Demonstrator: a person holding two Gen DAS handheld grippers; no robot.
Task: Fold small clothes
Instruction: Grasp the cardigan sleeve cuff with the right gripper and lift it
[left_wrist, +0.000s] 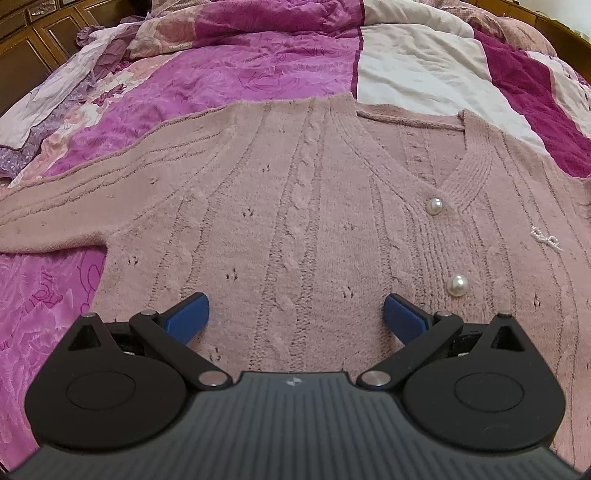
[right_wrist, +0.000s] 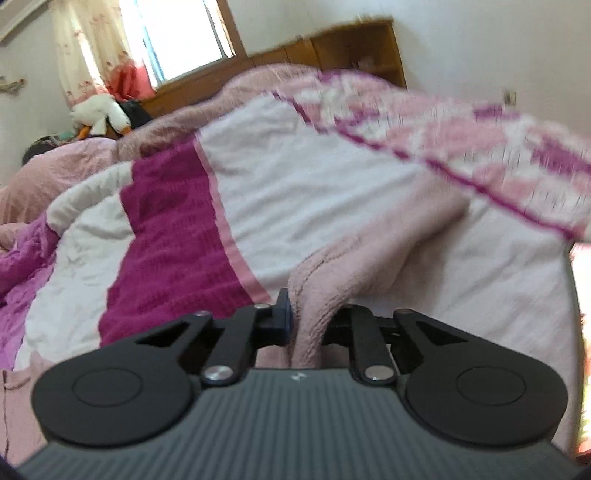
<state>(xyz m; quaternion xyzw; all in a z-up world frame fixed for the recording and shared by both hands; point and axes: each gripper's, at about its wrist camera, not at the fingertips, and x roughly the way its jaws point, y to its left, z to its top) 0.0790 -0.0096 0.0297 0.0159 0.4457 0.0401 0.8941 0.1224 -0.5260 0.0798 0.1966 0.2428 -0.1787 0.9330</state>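
Note:
A pale pink cable-knit cardigan (left_wrist: 295, 206) with pearl buttons (left_wrist: 434, 206) lies spread flat on the bed, one sleeve (left_wrist: 55, 210) stretched out to the left. My left gripper (left_wrist: 296, 317) hovers open just over its front panel, blue pads (left_wrist: 188, 314) wide apart, nothing between them. In the right wrist view my right gripper (right_wrist: 308, 321) is shut on a pinched-up fold of the cardigan's pink sleeve (right_wrist: 369, 251), which rises from the jaws and trails off to the upper right. The right pad is hidden by the knit.
The bed is covered by a patchwork quilt (left_wrist: 240, 77) in purple, magenta and white. A wooden headboard (right_wrist: 332, 48) and a window stand behind it. A white plush toy (right_wrist: 99, 114) lies at the far left. Wooden cabinets (left_wrist: 48, 33) line the far side.

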